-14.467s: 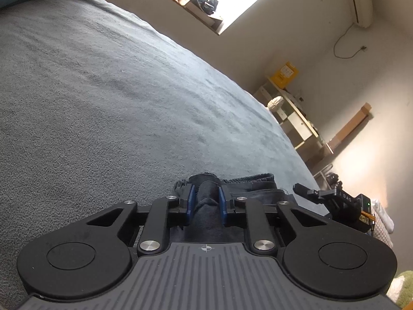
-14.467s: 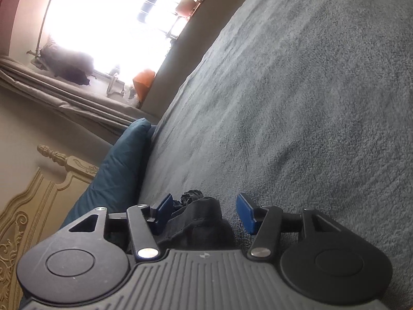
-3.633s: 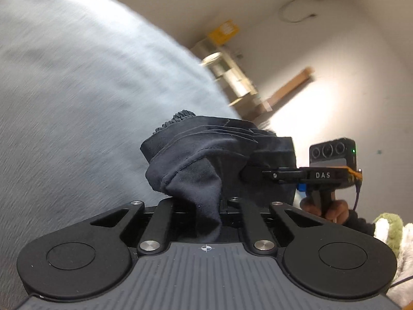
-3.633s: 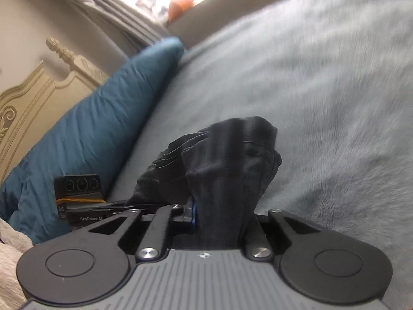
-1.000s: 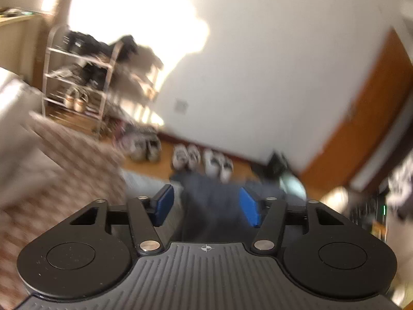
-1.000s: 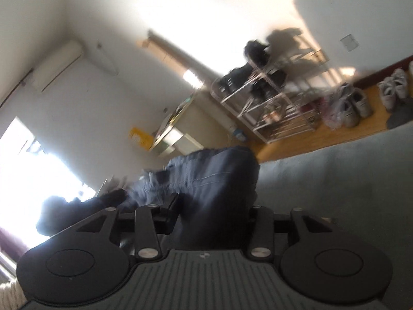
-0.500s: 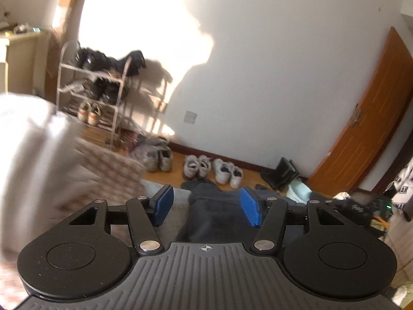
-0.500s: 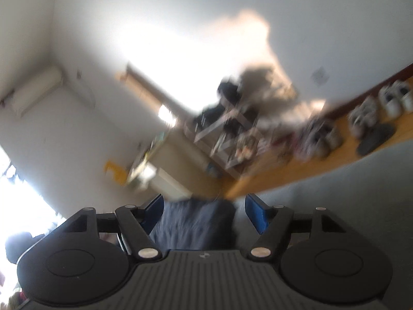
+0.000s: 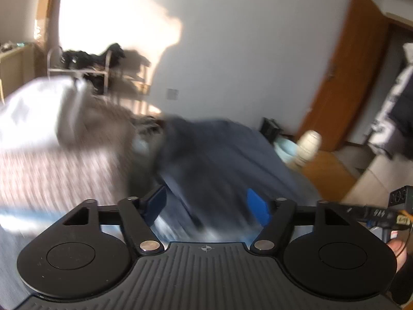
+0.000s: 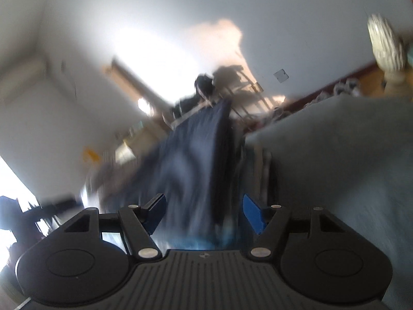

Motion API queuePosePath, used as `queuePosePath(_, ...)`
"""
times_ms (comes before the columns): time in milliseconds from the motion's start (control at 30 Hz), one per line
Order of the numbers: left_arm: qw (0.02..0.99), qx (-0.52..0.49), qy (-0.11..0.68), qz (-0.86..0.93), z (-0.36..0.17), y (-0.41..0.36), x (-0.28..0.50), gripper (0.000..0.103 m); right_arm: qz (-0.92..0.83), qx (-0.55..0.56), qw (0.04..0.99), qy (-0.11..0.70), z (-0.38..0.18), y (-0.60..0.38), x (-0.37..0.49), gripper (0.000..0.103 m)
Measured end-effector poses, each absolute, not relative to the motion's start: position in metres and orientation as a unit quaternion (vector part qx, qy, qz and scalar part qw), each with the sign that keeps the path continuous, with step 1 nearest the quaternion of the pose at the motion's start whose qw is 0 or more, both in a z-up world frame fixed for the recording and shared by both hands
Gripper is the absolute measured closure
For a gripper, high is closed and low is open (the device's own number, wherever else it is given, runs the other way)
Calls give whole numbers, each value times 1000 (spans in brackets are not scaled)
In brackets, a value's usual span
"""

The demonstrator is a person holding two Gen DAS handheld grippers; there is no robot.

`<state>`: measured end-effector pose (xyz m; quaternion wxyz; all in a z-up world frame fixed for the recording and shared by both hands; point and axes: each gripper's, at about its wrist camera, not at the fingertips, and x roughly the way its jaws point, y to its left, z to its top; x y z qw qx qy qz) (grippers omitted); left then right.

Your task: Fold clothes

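Note:
A dark navy garment (image 9: 222,155) lies in a blurred heap on the grey bed, just beyond my left gripper (image 9: 206,204). Its jaws are opening; the fabric's near end runs between the blue pads (image 9: 258,206), which do not press on it. In the right wrist view the same garment (image 10: 196,165) rises in a fold ahead of my right gripper (image 10: 204,210). Those jaws are closing slightly, with cloth between the pads (image 10: 251,214) but clear of them. The right gripper's body (image 9: 374,211) shows at the left view's right edge, held by a hand (image 9: 397,253).
The grey bed (image 10: 335,170) ends close ahead. A pale heap of white and checked cloth (image 9: 38,118) lies at the left. Beyond are a shoe rack (image 9: 103,77), a cream bedpost (image 9: 308,144), an orange door (image 9: 343,77) and a white wall.
The right gripper's jaws, shut on the garment a second ago, have let it go. The left jaws stand wider. Both views have swung fast, and the garment now fills more of each.

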<state>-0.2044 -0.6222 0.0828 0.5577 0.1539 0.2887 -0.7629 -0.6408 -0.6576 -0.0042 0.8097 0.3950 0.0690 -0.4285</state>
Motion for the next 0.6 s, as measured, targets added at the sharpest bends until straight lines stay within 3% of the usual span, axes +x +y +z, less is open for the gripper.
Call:
queuePosePath(133,578,152,286,-749,60,-565,-229,6,-452,324,807,199,-1,-593,-578,28)
queuePosePath(200,599,150,287,-732,52,-537,-241,4,-465,314,794,233,0,-571,-554,27)
queuePosePath(433,669,161,319,-652,34,-465,-277,0,-533,289,754,254,16,-511,-529,1)
queuePosePath(600,692,178,320,-622,25,-431,-293,0,-567,271,735,256,19,-478,-532,0)
